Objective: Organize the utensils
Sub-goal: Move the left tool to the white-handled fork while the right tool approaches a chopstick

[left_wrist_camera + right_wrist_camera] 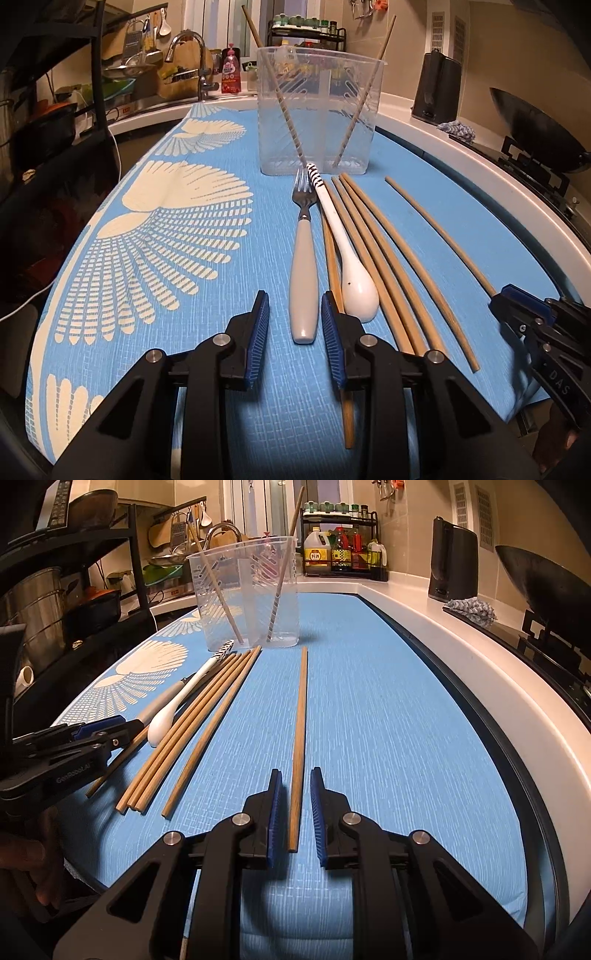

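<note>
The left claw is right up close, w/ its blue pads apart. The fork handle end lies between the pads, but they don't press on it, so the claw holds nothing. The fork lies flat on the blue cloth that covers the desk, w/ its prongs pointing to the clear cup.

Just right of the fork lies a white spoon w/ a striped handle end. The spoon rests on top of one chopstick. Next to the spoon is a bunch of three chopsticks, side by side and touching. One more chopstick lies just beside the bunch.

The right claw is open a little bit. A single chopstick lies between its pads, near its close end. There's a small gap on each side, so the claw isn't squeezing it. This chopstick lies apart from the others, on the right side of the cloth.

The clear cup stands upright at the far end of the cloth. It has 2 chopsticks inside, leaning out to opposite sides.

A person's fingers show at the left edge of the right view.
</note>
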Action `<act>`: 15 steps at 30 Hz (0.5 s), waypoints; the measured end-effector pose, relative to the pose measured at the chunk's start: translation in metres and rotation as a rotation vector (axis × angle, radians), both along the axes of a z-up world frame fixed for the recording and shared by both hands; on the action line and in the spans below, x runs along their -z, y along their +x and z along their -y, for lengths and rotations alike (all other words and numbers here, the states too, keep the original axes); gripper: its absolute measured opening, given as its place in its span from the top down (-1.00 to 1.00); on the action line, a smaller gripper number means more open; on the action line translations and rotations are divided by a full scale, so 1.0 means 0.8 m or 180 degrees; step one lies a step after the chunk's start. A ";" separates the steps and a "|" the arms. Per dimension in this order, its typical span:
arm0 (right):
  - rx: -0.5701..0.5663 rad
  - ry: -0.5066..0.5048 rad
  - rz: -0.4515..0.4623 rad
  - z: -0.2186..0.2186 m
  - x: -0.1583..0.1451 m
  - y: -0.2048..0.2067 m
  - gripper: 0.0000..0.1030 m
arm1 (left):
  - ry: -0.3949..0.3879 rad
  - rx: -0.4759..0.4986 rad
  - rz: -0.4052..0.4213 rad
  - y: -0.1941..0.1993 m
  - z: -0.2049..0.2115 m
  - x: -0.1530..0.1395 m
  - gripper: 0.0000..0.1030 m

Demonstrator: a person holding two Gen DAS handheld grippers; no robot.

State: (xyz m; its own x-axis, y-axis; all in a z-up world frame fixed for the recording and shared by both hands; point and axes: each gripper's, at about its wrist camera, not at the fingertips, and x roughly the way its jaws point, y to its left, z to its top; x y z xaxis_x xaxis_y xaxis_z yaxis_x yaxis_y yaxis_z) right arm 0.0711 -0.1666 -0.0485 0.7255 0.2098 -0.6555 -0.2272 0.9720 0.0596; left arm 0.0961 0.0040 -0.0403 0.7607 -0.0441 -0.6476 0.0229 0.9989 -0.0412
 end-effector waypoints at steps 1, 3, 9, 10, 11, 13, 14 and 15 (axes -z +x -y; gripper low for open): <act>0.0001 -0.0005 0.0003 0.000 0.000 0.000 0.69 | 0.0011 -0.0009 -0.0003 0.001 0.000 0.000 0.42; 0.0005 -0.0013 0.0003 0.000 0.000 0.001 0.69 | 0.0074 -0.0019 -0.0007 0.003 0.003 0.000 0.42; 0.0012 -0.0016 -0.0010 0.001 -0.002 0.002 0.71 | 0.0092 -0.0021 0.0020 0.000 0.001 -0.001 0.55; 0.0015 -0.0013 -0.0012 0.001 -0.002 0.002 0.74 | 0.0095 -0.0032 0.0026 -0.002 0.000 0.000 0.62; 0.0021 -0.0010 -0.0013 0.002 -0.002 0.002 0.79 | 0.0090 -0.0041 0.0035 -0.005 -0.003 0.000 0.66; 0.0034 -0.0006 -0.0006 0.003 -0.002 0.002 0.82 | 0.0080 -0.0043 0.0051 -0.014 -0.009 0.000 0.66; 0.0042 -0.0009 0.0003 0.003 -0.002 0.001 0.84 | 0.0069 -0.0045 0.0057 -0.018 -0.012 0.000 0.66; 0.0054 -0.0013 0.0013 0.004 -0.002 0.001 0.85 | 0.0068 -0.0041 0.0070 -0.024 -0.015 0.000 0.66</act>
